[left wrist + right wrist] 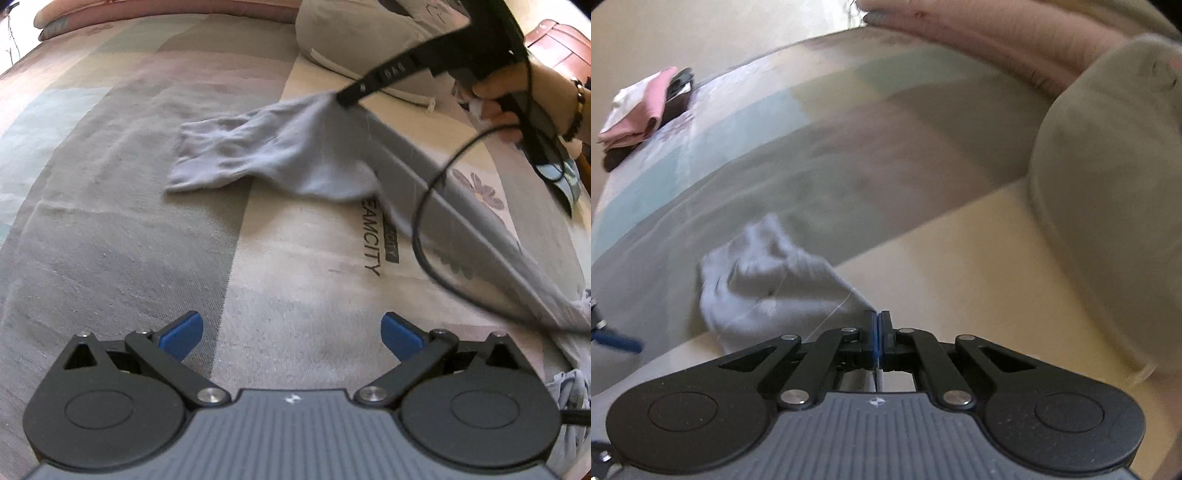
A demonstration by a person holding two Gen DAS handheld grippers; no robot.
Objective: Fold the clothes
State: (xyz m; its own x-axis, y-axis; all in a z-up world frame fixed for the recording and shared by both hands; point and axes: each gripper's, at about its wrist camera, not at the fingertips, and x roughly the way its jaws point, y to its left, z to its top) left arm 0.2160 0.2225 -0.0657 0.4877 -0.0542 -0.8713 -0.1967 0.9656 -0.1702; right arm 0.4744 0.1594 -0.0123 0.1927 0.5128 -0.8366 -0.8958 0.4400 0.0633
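Observation:
A pale grey garment (280,155) lies across the patterned bedspread (110,229), one sleeve spread to the left and its body stretched toward the lower right. My right gripper (341,99) comes in from the upper right in a person's hand (495,99) and is shut on the garment's edge, lifting it. The right wrist view shows the blue pads pressed together at my right gripper (877,323) with the grey garment (768,280) pinched between them. My left gripper (291,334) hovers open above the bedspread, nothing between its blue fingertips (184,332).
A beige cushion (1108,206) sits on the right of the bed, with a pink pillow (979,26) behind it. Folded pink and dark clothes (646,114) are stacked at the bed's far left corner. A black cable (436,221) loops over the garment. A brown chair (561,44) stands beyond.

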